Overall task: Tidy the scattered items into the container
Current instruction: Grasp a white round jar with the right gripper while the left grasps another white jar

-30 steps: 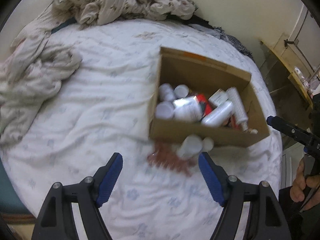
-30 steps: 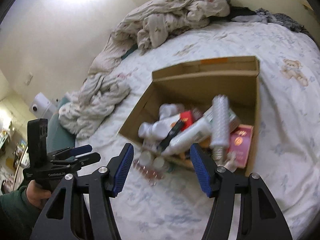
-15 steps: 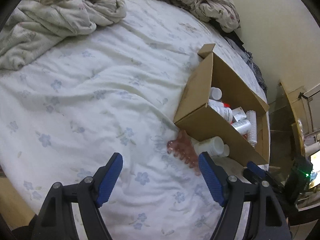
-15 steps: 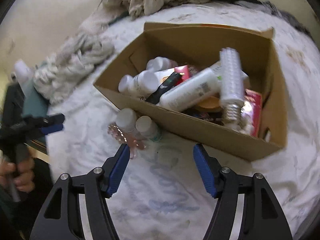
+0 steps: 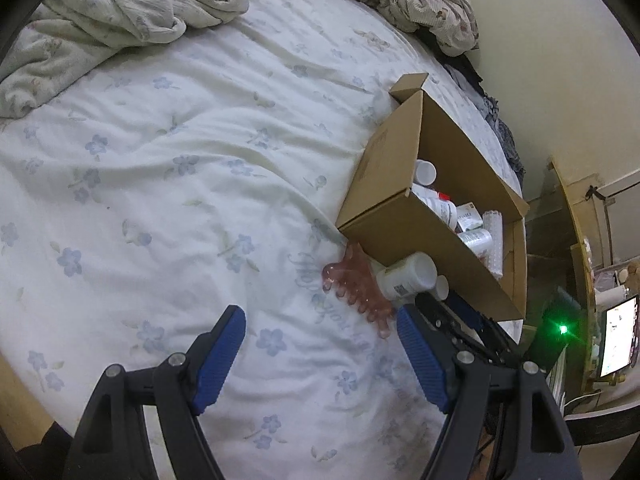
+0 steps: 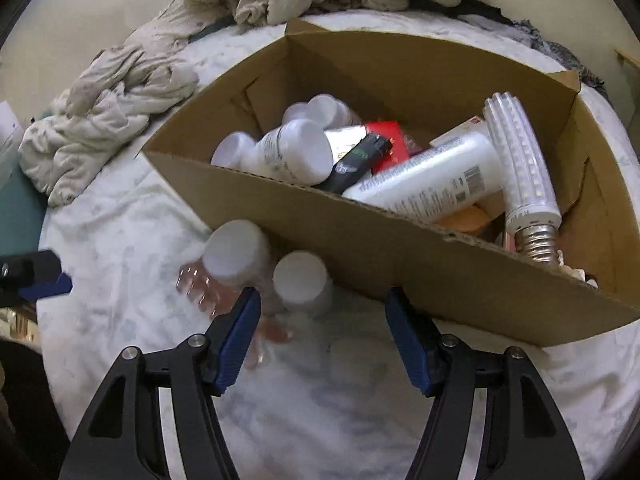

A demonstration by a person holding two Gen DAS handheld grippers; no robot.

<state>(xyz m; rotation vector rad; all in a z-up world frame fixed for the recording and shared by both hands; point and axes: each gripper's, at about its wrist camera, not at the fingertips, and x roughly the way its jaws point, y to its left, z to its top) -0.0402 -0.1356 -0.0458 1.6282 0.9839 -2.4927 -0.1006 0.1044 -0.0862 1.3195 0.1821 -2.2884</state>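
Two white bottles [image 6: 276, 268] against box wall [image 6: 400, 248], open bedsheet [image 5: 180, 200] alongside.

Crumpled blanket [image 5: 132, 12] heaped at far edge of floral bedsheet [image 5: 160, 200]; lit monitor [image 5: 618, 340] beside bed.

No wording can be made out: the long white plastic tube [image 6: 430, 182] in the brown cardboard box [image 6: 400, 256] carries a barcode and fine print, the black lighter [image 6: 356, 164] a green logo, all illegible.
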